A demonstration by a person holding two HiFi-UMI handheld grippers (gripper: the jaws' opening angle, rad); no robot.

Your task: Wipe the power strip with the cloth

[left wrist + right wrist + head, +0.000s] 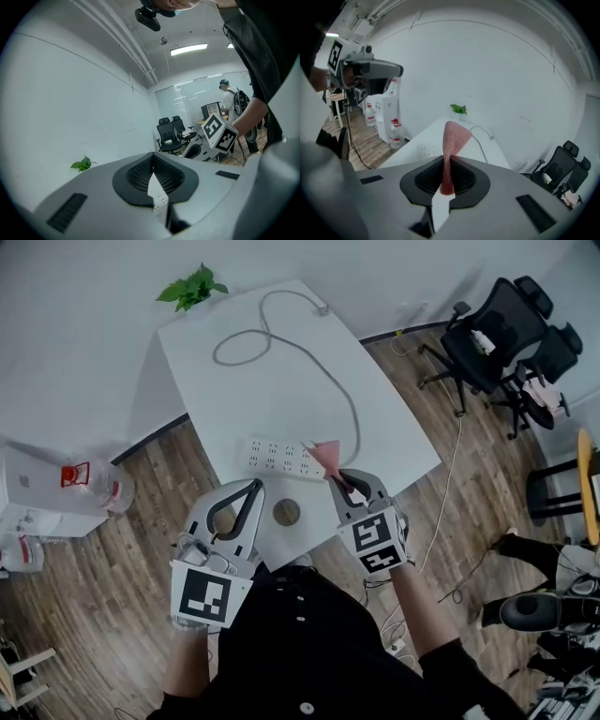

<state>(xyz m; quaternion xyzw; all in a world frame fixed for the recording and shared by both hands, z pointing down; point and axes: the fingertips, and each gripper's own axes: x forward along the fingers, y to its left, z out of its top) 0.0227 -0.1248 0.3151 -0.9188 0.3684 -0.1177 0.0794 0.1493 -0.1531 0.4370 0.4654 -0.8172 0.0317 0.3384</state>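
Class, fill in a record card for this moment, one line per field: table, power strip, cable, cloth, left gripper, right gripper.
Table: white table, with a plant by its far left corner.
Power strip: white power strip, flat near the table's near edge.
Cable: grey cable, looping from the strip toward the far side.
Cloth: pink cloth, by the strip's right end; contact cannot be told.
Left gripper: left gripper, jaws together, empty.
Right gripper: right gripper, shut on the cloth.
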